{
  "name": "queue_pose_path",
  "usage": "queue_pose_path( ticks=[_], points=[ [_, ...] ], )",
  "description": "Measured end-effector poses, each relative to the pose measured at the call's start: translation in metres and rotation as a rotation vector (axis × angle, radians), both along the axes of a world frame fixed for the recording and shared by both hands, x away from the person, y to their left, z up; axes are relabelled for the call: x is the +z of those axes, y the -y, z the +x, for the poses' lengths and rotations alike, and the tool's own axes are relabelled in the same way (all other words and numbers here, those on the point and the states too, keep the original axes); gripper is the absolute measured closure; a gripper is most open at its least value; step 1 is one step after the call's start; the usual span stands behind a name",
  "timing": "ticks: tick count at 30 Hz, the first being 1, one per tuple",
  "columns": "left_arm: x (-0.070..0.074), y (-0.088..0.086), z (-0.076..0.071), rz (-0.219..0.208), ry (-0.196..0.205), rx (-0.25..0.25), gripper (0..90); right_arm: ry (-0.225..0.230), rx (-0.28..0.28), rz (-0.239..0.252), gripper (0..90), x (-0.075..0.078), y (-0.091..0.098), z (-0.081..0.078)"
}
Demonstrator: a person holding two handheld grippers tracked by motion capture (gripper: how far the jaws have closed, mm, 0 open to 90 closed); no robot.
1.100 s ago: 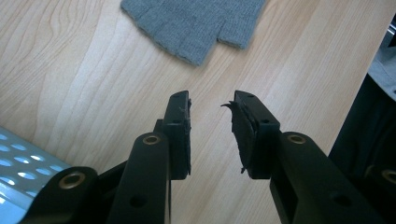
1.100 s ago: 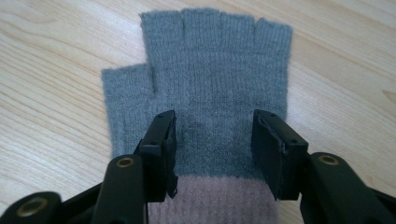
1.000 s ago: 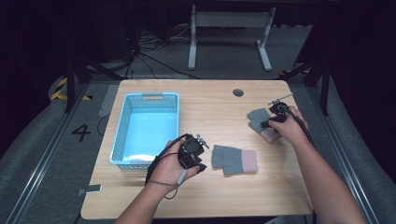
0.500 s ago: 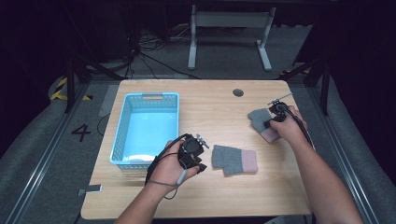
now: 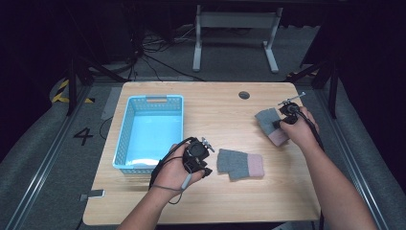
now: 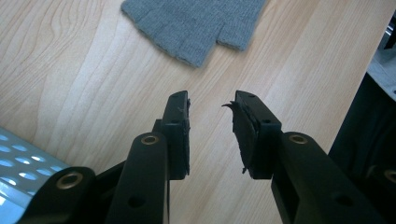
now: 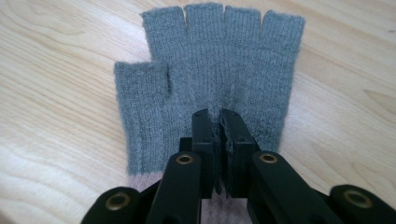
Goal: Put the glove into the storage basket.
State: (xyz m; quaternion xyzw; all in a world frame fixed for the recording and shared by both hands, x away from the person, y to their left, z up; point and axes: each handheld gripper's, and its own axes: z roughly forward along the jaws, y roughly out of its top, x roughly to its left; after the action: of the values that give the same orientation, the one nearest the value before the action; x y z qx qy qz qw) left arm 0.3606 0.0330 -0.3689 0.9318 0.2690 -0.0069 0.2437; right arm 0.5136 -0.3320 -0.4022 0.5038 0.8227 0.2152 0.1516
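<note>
Two grey fingerless gloves with pink cuffs lie on the wooden table (image 5: pixel 215 110). My right gripper (image 5: pixel 278 125) (image 7: pixel 218 116) points down on the right-hand glove (image 5: pixel 266 120) (image 7: pixel 205 60). Its jaws have just been closing and now pinch a small fold of the grey knit near the cuff. The other glove (image 5: pixel 239 164) (image 6: pixel 196 23) lies flat in the middle front. My left gripper (image 5: pixel 203 165) (image 6: pixel 211 105) hovers just left of it, open, with only bare wood between its jaws.
A light blue plastic basket (image 5: pixel 124 139) (image 6: pixel 18 154) stands on the table's left half, close beside my left hand. A round cable hole (image 5: pixel 244 95) sits near the far edge. Bare wood stretches between the two gloves and along the front.
</note>
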Motion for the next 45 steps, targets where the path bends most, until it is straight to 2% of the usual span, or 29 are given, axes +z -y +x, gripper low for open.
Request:
queue_pose_path(
  ticks=[7, 19, 31, 39, 45],
  points=[
    [0.001, 0.004, 0.000, 0.001, 0.001, -0.014, 67.1, 0.033, 0.034, 0.027, 85.7, 0.019, -0.001, -0.016],
    [0.003, 0.005, 0.000, -0.003, -0.003, -0.021, 66.9, 0.061, 0.165, 0.040, 85.4, 0.046, -0.013, -0.048],
    [0.003, 0.005, -0.001, -0.005, -0.007, -0.020, 66.6, 0.070, 0.322, 0.058, 85.3, 0.061, -0.033, -0.079],
    [0.003, 0.003, -0.001, -0.006, -0.007, -0.021, 66.4, 0.069, 0.399, 0.061, 85.3, 0.069, -0.046, -0.095],
    [0.003, 0.002, -0.002, -0.012, -0.013, -0.016, 65.9, 0.060, 0.447, 0.060, 85.2, 0.069, -0.055, -0.103]
  ],
)
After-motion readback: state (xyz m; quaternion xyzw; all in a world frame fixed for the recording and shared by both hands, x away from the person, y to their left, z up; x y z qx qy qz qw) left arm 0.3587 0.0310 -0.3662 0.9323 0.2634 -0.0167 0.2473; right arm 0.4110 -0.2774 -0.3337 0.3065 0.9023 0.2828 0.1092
